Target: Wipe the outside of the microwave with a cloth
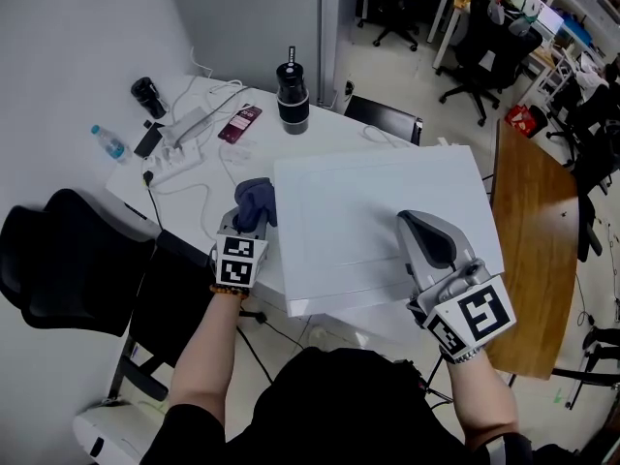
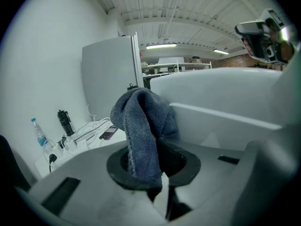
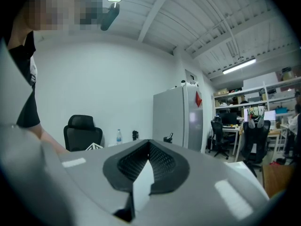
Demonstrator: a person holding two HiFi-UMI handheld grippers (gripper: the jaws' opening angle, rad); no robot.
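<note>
At left side of white microwave, your left claw pinches dark blue cloth. Cloth stands bunched above pads, at microwave's top left edge. Your right claw over microwave top, toward front right corner; pads pressed together, nothing between; contact with top unclear. Microwave sits on white worktop. Beyond it on worktop: black tumbler, phone, power strip with cables, water bottle near wall.

cloth dk blue | microwave wht | table wht | chair blk
</note>
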